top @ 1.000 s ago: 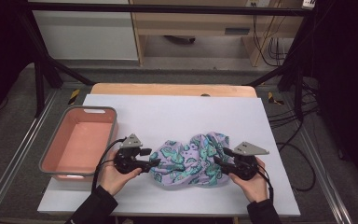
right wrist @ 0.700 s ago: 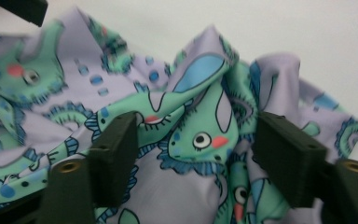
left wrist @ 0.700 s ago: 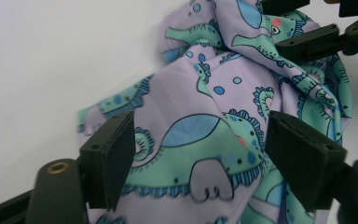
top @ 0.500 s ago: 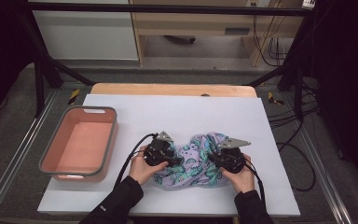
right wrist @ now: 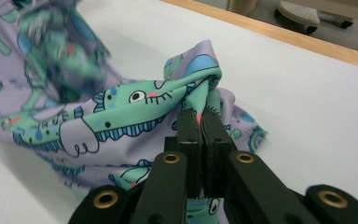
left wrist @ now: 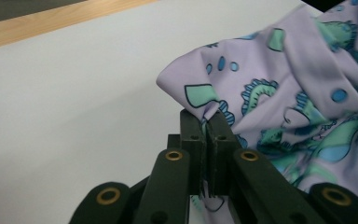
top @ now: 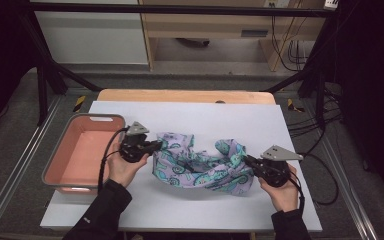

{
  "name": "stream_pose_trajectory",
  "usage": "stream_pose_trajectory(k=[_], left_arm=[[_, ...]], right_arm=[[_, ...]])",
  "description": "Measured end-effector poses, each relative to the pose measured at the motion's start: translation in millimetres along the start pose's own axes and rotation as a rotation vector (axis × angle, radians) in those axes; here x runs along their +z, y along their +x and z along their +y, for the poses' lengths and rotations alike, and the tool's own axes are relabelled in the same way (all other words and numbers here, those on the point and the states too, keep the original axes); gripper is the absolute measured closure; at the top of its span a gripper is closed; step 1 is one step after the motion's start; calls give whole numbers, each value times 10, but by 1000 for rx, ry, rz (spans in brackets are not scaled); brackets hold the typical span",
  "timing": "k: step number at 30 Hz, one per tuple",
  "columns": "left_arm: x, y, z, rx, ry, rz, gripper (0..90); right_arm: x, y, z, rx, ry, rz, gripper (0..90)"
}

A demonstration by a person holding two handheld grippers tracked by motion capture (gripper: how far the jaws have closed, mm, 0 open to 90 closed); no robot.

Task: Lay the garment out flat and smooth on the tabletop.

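Observation:
A lilac cloth (top: 200, 167) printed with teal and blue cartoon creatures lies crumpled and stretched between both hands on the white table (top: 190, 120). My left gripper (top: 158, 145) pinches its left end; its jaws have just closed on a fold of the cloth (left wrist: 242, 93), pressed together in the left gripper view (left wrist: 207, 119). At the right end my right gripper (top: 246, 161) is shut on another bunched fold of the cloth (right wrist: 135, 107), with fabric squeezed between its pads in the right gripper view (right wrist: 200, 116).
A pink tub with a grey rim (top: 60, 170) stands at the table's left side, close to my left hand. A wooden strip (top: 185, 96) runs along the far edge. Black frame legs and cables stand beyond the table.
Both grippers moved in over the cloth and shut on it, then drew apart. The cloth is now pulled wider, its ends lifted off the table.

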State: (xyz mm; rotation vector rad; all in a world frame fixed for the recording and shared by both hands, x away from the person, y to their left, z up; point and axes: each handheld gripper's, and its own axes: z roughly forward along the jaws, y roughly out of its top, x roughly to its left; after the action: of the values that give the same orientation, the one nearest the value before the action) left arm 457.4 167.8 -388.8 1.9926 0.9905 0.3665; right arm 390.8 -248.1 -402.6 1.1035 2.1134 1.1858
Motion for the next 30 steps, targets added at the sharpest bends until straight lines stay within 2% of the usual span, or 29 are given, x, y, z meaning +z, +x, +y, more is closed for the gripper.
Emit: stream_pose_trajectory(k=[4,8,10,12,16,18,20,22,26,30], left_arm=[[-77,31,-217,-6,30,11,869],[-67,24,-385,-19,49,-17,861],[-61,5,-433,-10,61,-18,857],[-52,-16,-471,-3,71,-27,853],[-56,-40,-534,-9,69,-36,834],[-52,-44,-571,-9,72,-40,824],[-40,-45,-612,-15,73,-44,824],[-26,-30,-644,-21,80,-49,824],[-10,0,-672,-39,79,-47,838],[3,6,-687,-42,83,-48,846]], right_arm=[[-51,-31,-218,19,62,-2,884],[22,-55,-488,37,167,3,875],[54,-55,-551,36,190,8,842],[33,-56,-519,42,161,4,779],[-27,1,-327,35,47,11,572],[8,59,-219,34,-1,33,494],[95,135,-121,26,-24,58,449],[234,234,-41,12,-23,83,413],[590,428,72,-27,7,118,400],[953,588,174,-36,43,152,400]])
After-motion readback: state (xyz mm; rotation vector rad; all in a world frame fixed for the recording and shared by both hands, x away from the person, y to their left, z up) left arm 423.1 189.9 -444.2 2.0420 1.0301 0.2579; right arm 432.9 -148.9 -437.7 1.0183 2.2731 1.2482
